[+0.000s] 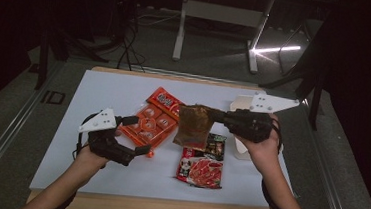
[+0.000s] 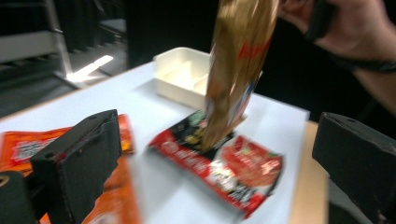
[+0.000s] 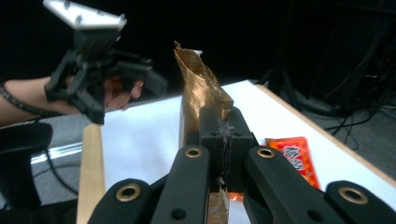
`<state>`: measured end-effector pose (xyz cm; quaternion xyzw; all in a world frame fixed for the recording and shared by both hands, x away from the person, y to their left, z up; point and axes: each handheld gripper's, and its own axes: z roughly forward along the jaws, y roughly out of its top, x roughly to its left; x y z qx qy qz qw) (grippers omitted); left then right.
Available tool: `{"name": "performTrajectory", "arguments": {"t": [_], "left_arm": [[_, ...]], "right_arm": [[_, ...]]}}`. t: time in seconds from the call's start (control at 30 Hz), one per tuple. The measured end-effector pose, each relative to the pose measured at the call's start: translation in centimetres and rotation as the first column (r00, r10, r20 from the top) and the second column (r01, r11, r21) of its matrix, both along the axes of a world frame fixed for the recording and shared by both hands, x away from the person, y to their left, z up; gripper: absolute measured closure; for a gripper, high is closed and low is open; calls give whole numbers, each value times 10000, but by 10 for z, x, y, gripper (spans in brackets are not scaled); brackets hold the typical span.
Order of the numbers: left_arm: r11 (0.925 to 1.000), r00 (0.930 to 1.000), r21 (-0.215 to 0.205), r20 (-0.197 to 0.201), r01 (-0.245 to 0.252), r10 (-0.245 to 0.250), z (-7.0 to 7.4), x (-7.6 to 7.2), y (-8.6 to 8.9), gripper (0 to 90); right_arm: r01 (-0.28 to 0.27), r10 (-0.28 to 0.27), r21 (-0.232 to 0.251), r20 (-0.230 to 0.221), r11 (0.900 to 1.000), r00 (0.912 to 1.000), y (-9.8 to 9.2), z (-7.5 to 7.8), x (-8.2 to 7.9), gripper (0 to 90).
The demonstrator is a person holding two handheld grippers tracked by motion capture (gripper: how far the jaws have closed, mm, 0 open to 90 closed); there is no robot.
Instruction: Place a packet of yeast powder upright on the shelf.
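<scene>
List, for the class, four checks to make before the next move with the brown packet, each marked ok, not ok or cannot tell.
1. Right tongs clamped on the brown packet: ok.
2. Packet lifted clear of the table: ok.
3. Left tongs open with nothing between them: ok.
4. White tray free to receive something: cannot tell, its inside is partly hidden.
5. Red packet lies flat under the brown one: ok.

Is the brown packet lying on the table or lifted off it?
Lifted. The right gripper is shut on the brown packet, which hangs in the air above the red packet lying on the table.
</scene>
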<state>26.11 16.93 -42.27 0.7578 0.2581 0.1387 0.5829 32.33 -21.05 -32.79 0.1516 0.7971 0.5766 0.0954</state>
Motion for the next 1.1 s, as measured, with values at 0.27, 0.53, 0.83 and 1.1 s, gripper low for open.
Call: {"name": "performTrajectory", "arguments": {"t": [0.27,0.53,0.83,1.1], "left_arm": [[9958,9959,124,78,-903,902,-25,-11,25,20],[9889,9886,-34,223,-1487,1487,-46,-16,43,20],[9838,9833,-153,-378,-1788,1781,-70,-13,57,20],[9802,9798,-335,-514,-1950,1931,-80,-14,61,20]], "right_arm": [[651,-656,295,137,9974,9978,-19,13,14,895],[1230,-1236,454,114,9914,9923,-38,21,33,895],[2011,-2018,410,143,9787,9793,-57,20,52,895],[2620,-2622,86,193,9650,9648,-74,20,73,896]]}}
